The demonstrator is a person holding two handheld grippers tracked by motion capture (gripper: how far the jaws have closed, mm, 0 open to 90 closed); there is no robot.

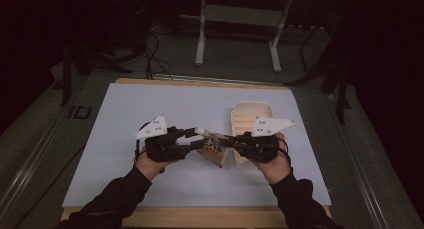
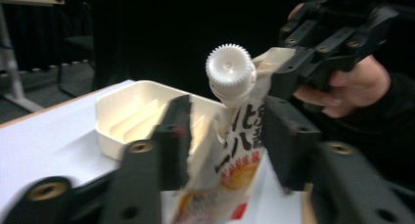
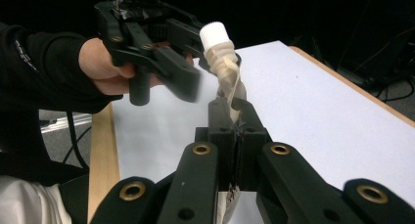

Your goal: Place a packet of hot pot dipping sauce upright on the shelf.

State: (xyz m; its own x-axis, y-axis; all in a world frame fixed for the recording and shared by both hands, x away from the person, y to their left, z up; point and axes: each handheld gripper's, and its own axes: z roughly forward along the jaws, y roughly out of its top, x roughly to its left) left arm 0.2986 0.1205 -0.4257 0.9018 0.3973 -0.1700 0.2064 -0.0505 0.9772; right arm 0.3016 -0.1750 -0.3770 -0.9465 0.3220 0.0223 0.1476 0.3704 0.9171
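At left of centre in the high view, the left gripper (image 1: 197, 139) has its jaws spread apart around the spouted pouch (image 1: 214, 148), not pressing it. Centre frame, the pouch hangs above the white table (image 1: 150, 109). Right of it, the right gripper (image 1: 227, 142) is clenched on the pouch, just before the cream tray (image 1: 252, 114).

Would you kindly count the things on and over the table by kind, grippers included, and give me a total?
Spouted pouches with a white screw cap: 1
Cream ribbed trays: 1
Hand-held grippers: 2, the left gripper, jaws open around the pouch, and the right gripper, shut on the pouch's edge
Total: 4
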